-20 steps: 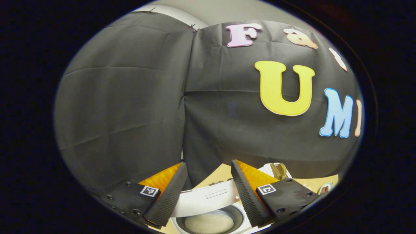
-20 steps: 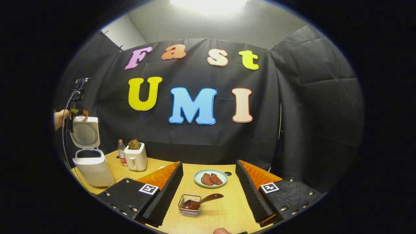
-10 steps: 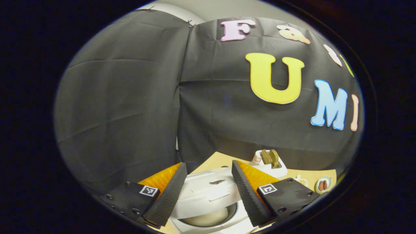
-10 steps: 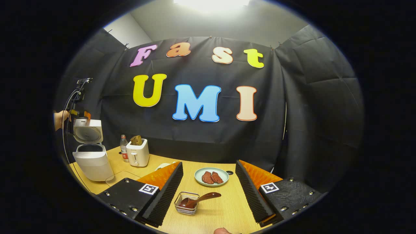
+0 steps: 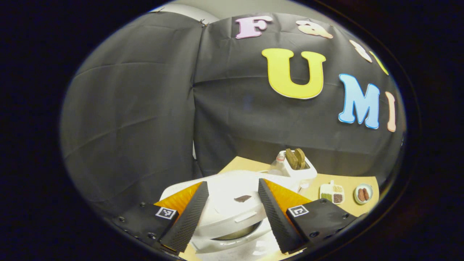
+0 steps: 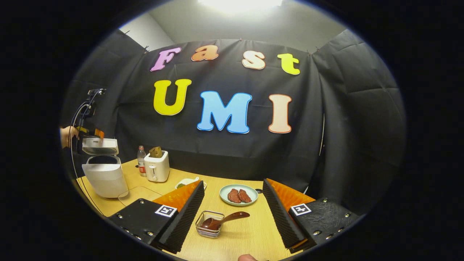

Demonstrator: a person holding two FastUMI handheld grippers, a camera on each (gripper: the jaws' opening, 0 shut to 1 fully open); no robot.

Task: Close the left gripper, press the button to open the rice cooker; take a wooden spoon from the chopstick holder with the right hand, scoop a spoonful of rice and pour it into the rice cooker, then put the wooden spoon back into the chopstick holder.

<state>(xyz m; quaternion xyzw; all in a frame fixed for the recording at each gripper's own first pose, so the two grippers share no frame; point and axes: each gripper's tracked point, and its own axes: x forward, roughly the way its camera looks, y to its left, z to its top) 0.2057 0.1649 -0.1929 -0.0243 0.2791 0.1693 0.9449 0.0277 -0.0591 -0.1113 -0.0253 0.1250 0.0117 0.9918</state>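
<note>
Showing wooden spoon [image 6: 225, 219] inside chopstick holder [image 6: 207, 233]

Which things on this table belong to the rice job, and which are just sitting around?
Job:
rice cooker, lid partly lowered
wooden spoon, lying in the wire chopstick holder
left gripper, over the lid
right gripper, open

Lying about:
toaster
bottle
plate of meat
divided dish of grains

left gripper [image 5: 232, 214]: my fingers spread wide, gripping nothing, tilted downward | right gripper [image 6: 233, 214]: fingers spread wide, empty, held level | my left hand [image 6: 67, 136] grips its handle
</note>
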